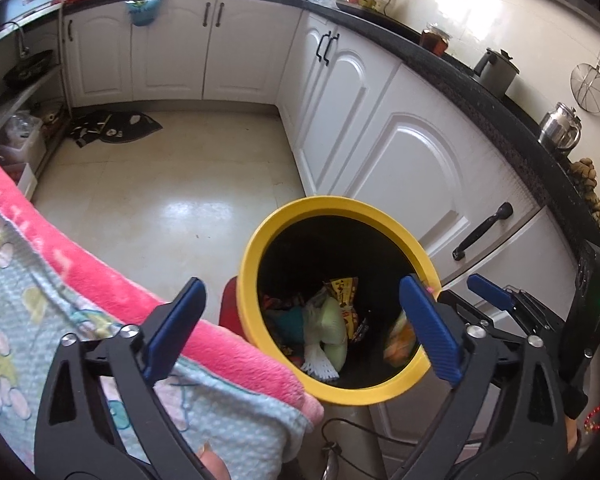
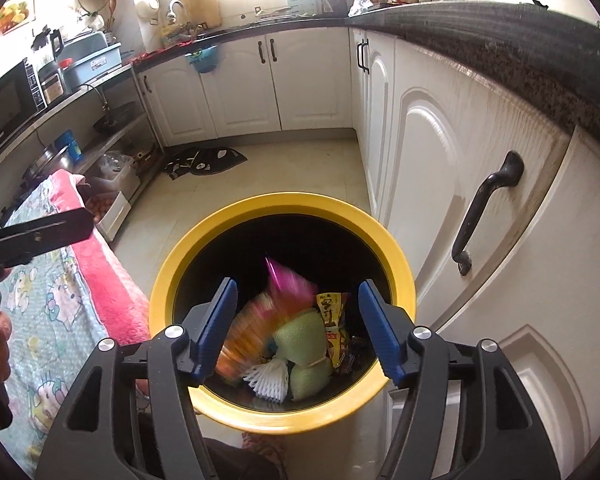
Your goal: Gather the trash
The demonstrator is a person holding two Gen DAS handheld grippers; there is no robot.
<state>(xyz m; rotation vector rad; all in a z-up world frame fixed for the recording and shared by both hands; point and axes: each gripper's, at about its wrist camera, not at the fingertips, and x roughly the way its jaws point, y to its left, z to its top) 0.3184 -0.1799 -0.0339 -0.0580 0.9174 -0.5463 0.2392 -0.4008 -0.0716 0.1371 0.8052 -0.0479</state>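
Where cabinets (image 1: 400, 152) corner, glossy tile floor (image 1: 172, 208)

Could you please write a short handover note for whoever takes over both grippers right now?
Left gripper: open, nothing between its fingers, over the yellow-rimmed bin.
Right gripper: open over the same bin; a blurred pink-and-orange wrapper is below its fingers, apparently dropping in.
Already inside: a green foam fruit net, a white foam net, a yellow snack packet.
Left: no other trash in view; look around.
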